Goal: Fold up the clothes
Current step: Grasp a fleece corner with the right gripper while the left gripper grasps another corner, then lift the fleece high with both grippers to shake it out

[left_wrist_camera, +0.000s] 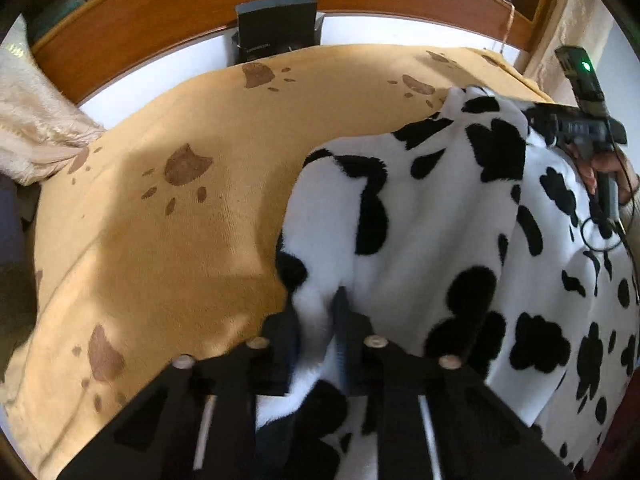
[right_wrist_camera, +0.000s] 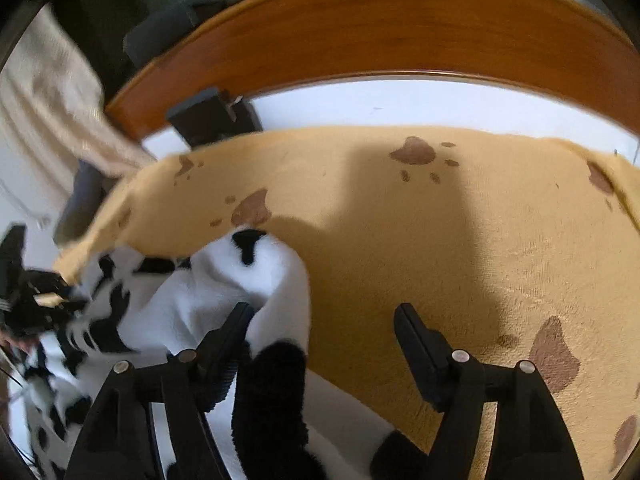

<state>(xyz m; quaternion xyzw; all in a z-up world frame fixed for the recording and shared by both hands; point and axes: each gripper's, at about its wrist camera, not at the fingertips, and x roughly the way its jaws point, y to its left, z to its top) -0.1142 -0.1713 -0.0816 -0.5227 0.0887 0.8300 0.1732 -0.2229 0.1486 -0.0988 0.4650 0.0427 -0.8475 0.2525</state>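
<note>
A fluffy white garment with black cow patches [left_wrist_camera: 440,220] lies bunched on the yellow paw-print blanket [left_wrist_camera: 180,240]. My left gripper [left_wrist_camera: 316,320] is shut on a fold of its near edge. In the left wrist view the right gripper [left_wrist_camera: 576,128] shows at the far right, over the garment's far corner, held by a hand. In the right wrist view my right gripper [right_wrist_camera: 324,316] is open; its left finger [right_wrist_camera: 236,320] touches the garment [right_wrist_camera: 224,288] and its right finger [right_wrist_camera: 416,336] is over bare blanket [right_wrist_camera: 460,240]. The left gripper [right_wrist_camera: 36,300] shows at the far left, blurred.
A wooden headboard [left_wrist_camera: 200,4] curves along the back, with a white sheet strip [right_wrist_camera: 400,100] below it. A dark box [left_wrist_camera: 276,28] stands against the headboard. A cream quilted cloth [left_wrist_camera: 36,120] lies at the left edge.
</note>
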